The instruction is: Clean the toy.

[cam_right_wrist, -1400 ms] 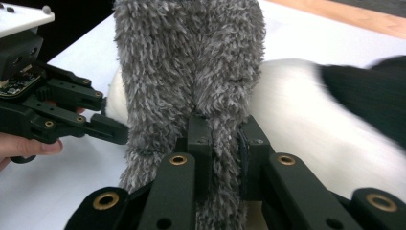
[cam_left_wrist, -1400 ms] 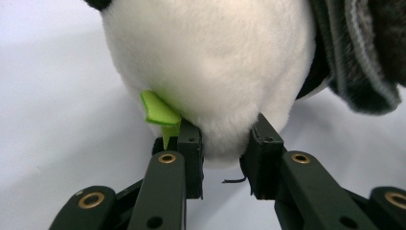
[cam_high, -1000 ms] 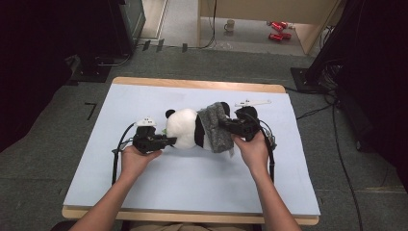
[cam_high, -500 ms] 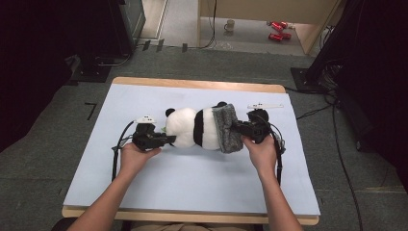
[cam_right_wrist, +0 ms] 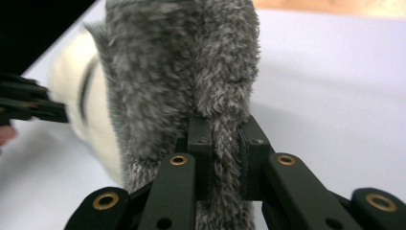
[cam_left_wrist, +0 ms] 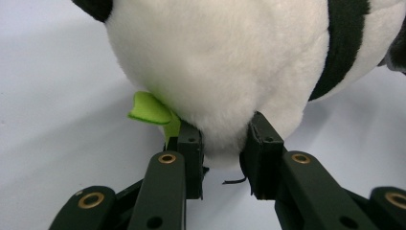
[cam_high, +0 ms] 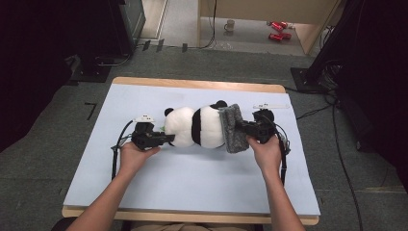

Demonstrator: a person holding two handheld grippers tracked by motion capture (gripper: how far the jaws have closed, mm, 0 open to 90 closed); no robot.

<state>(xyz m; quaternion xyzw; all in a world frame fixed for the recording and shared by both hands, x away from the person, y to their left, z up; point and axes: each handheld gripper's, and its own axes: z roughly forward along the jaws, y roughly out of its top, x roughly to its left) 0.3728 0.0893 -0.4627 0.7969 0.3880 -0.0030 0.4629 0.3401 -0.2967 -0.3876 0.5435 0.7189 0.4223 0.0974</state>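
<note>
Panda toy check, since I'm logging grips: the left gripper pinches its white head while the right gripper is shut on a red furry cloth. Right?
Not quite. The furry cloth is grey, not red, as the right gripper view shows. The rest holds: the left gripper pinches the panda toy at its white head, and the right gripper is shut on the cloth.

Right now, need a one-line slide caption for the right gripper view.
Right gripper shut on the grey furry cloth over the plush panda.

Plush panda [cam_high: 195, 126] soft and fluffy; grey cloth [cam_high: 232, 127] shaggy fleece; table [cam_high: 192, 173] smooth, matt, wood-edged.
</note>
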